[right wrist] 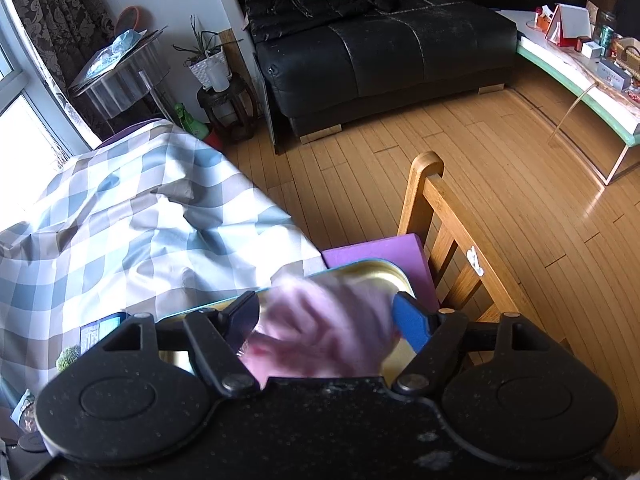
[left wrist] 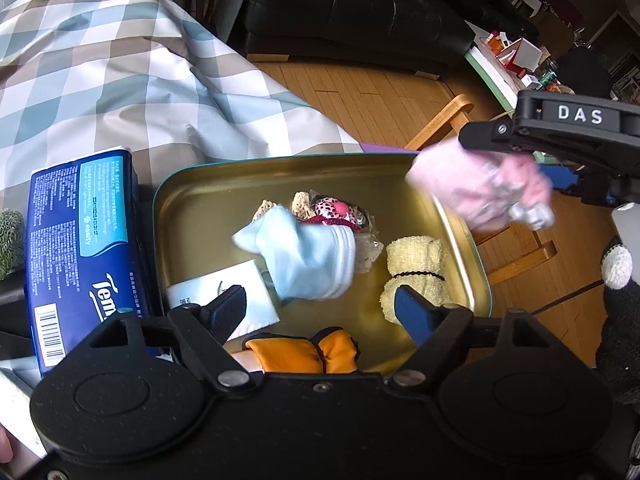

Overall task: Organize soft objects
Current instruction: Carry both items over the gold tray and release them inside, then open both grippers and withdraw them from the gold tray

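two grippers hang over the gold tray (left wrist: pixel 460 216): left gripper (left wrist: pixel 320 312) jaws apart above a pale blue cloth (left wrist: pixel 308 256), right gripper (right wrist: pixel 326 322) clamped on a blurred pink cloth (right wrist: pixel 320 328)

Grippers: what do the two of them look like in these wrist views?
Left gripper: matte black body with two round housings, silver pivot screws, blue ribbed finger pads. Right gripper is built alike; its side bears white "DAS" lettering.
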`<state>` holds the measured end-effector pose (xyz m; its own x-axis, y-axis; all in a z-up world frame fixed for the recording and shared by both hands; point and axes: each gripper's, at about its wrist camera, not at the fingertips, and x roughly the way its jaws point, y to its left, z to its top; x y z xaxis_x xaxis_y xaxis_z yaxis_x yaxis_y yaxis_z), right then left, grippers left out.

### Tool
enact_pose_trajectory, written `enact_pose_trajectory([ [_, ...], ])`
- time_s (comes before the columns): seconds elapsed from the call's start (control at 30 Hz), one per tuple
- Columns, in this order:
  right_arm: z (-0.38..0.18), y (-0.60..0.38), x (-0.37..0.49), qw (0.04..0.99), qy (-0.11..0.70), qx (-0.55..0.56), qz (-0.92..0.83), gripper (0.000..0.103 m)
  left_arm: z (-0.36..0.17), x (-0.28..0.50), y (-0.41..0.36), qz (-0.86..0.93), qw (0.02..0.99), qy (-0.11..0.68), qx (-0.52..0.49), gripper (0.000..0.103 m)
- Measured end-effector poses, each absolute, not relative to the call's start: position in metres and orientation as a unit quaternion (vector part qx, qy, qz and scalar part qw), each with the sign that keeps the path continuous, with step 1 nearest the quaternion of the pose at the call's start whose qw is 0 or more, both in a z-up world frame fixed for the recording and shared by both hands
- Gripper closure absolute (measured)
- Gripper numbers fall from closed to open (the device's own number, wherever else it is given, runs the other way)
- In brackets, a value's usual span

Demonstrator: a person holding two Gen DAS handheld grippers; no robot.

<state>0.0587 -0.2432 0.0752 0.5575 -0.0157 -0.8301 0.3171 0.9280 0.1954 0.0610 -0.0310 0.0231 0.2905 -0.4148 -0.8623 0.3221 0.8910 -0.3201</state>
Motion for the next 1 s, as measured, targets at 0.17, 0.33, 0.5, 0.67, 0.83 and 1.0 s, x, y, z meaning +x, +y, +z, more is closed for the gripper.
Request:
enact_pose_trajectory([
  [0.17,0.0761,-0.2429,0.0571,0.87,0.457,0.157,-0.098,0.029,0.0197,0.0605,-0.0325,-0.227,0.799,0.555,-0.041,0.026],
  [0.33,0.0763,-0.2441,0.0565,0.87,0.458,0.158,-0.097,0.029,0.018,0.0591,-0.0336,-0.224,0.798,0.558,-0.037,0.026],
  [0.5,0.0762,-0.2436,0.057,0.869,0.459,0.157,-0.099,0.028,0.0156,0.059,-0.0338,-0.219,0.797,0.562,-0.034,0.026],
  [0.67,0.0746,-0.2421,0.0574,0.868,0.462,0.153,-0.099,0.027,0.014,0.0581,-0.0344,-0.213,0.797,0.565,-0.028,0.026],
  [0.83,0.0721,-0.2395,0.0587,0.867,0.467,0.142,-0.101,0.026,0.0143,0.0567,-0.0353,-0.209,0.798,0.565,-0.024,0.026],
  [1.0,0.0699,-0.2385,0.0606,0.865,0.471,0.134,-0.107,0.026,0.0177,0.0529,-0.037,-0.189,0.809,0.556,0.001,0.026],
])
